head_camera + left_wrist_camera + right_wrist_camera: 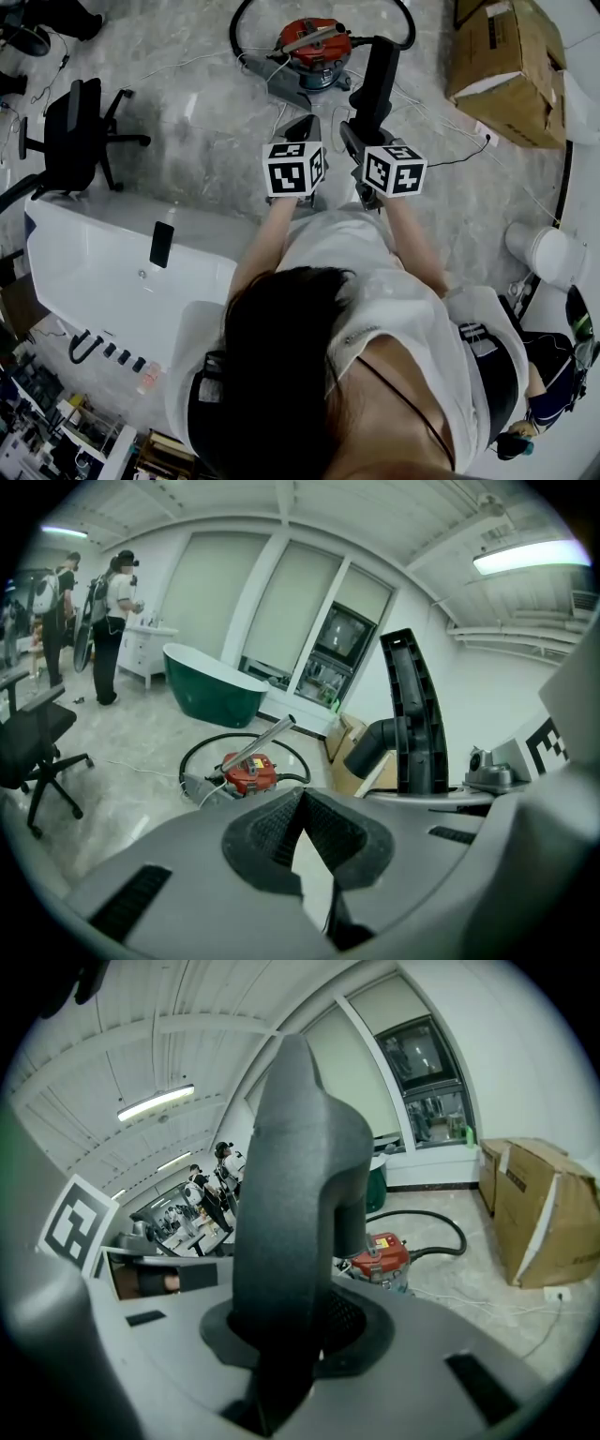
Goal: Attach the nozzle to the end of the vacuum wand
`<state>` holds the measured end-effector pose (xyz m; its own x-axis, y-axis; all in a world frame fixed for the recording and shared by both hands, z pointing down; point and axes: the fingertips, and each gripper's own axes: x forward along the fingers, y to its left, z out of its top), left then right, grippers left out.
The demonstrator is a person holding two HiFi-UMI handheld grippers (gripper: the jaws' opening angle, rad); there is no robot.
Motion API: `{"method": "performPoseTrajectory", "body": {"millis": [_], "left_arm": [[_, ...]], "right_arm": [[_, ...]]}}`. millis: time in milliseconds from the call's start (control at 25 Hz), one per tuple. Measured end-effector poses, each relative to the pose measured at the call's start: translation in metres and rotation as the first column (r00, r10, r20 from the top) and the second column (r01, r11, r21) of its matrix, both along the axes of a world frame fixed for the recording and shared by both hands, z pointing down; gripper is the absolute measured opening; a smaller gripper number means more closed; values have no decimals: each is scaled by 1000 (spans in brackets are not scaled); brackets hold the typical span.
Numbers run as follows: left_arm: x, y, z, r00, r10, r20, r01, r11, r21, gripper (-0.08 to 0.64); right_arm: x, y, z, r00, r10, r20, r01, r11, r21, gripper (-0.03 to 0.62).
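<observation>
1. Left gripper (302,125): held out in front of the person, level with the right gripper (359,139) and just beside it. Its jaws are fully together, pad against pad, and nothing is between them.

2. Right gripper: jaws partly apart and clamped on the nozzle (375,80). The black nozzle body fills the gap between the pads. It stands up out of the jaws, with its round elbow socket branching off to one side.

3. Nozzle location: in the air, in the right gripper, well apart from the wand (314,37).

4. Floor ahead of the grippers: a red vacuum (312,49) sits on the pale floor. The metal wand lies tilted across the top of it, with one open end raised. A black hose (242,23) loops around the vacuum. Thin white cables trail over the floor near it.

5. Left side: a black office chair (75,131), and nearer, a white tub (112,281) with a dark phone (161,244) on its rim.

6. Right side: cardboard boxes (506,66).

7. Far end of the room, left gripper view: a green tub (211,691) and two standing people (112,621).
</observation>
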<state>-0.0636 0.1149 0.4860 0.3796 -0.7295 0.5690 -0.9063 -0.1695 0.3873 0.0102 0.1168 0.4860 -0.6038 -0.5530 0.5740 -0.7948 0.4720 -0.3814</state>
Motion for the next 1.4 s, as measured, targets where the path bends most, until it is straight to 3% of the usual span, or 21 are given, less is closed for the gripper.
{"method": "performPoseTrajectory", "body": {"millis": [400, 600, 720, 960, 1400], "left_arm": [[-4, -11, -2, 1000, -4, 4, 4, 1000, 0, 3], [-16, -14, -7, 997, -42, 61, 40, 998, 40, 3], [-21, -23, -6, 997, -43, 68, 41, 999, 29, 3], [-31, -53, -11, 988, -101, 115, 89, 990, 106, 3], [-16, -102, -6, 984, -112, 137, 102, 992, 78, 3]], "right_arm": [[6, -11, -7, 1000, 18, 8, -19, 1000, 7, 87], [3, -14, -8, 994, 35, 102, -32, 999, -37, 87], [2, -26, -8, 994, 30, 109, -27, 999, -30, 87], [7, -58, -11, 988, 33, 152, -30, 999, -24, 87], [21, -113, -16, 981, 0, 196, 3, 1000, -15, 87]]}}
